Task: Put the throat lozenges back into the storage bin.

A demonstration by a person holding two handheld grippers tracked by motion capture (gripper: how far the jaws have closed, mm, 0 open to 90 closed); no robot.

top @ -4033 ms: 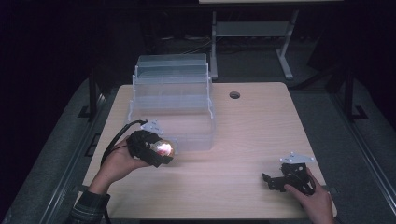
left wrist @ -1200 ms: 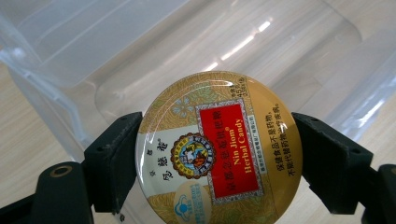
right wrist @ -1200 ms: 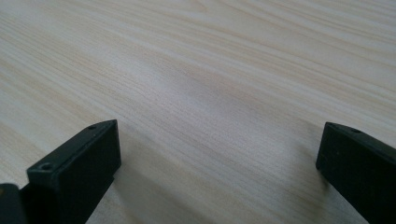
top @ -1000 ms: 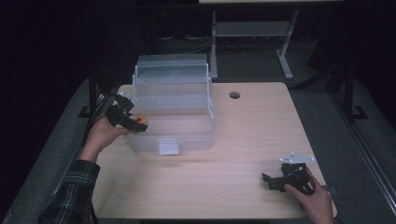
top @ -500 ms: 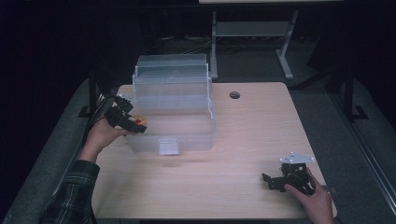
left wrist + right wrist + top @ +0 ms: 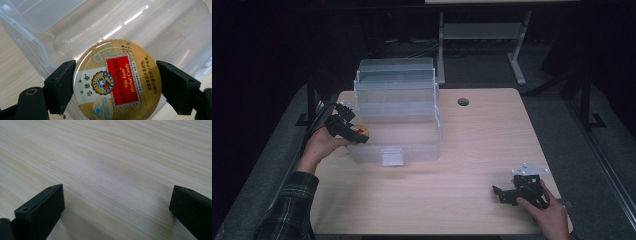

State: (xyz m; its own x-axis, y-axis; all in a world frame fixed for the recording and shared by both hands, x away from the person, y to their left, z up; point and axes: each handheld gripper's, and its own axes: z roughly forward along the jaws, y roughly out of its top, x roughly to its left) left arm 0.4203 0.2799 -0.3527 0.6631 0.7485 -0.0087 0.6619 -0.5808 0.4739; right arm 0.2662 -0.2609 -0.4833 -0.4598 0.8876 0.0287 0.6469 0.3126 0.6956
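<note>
Left gripper point(image 6: 346, 127) moved tin point(image 6: 117, 81), jaws clamping it, to box point(image 6: 412, 135) left wall—may clip rim, slip; right gripper point(image 6: 517, 192) jaws released.

Between our left gripper's point(image 6: 115, 82) black jaws we see a gold candy tin point(image 6: 116, 81) with a red label, gold lettering and a white panel. Behind it, the storage box point(image 6: 398, 117) is clear plastic. Beneath our right gripper's point(image 6: 117, 207) black jaws, the table point(image 6: 105, 157) shows pale wood grain. Our left sleeve point(image 6: 287, 210) is dark plaid.
</note>
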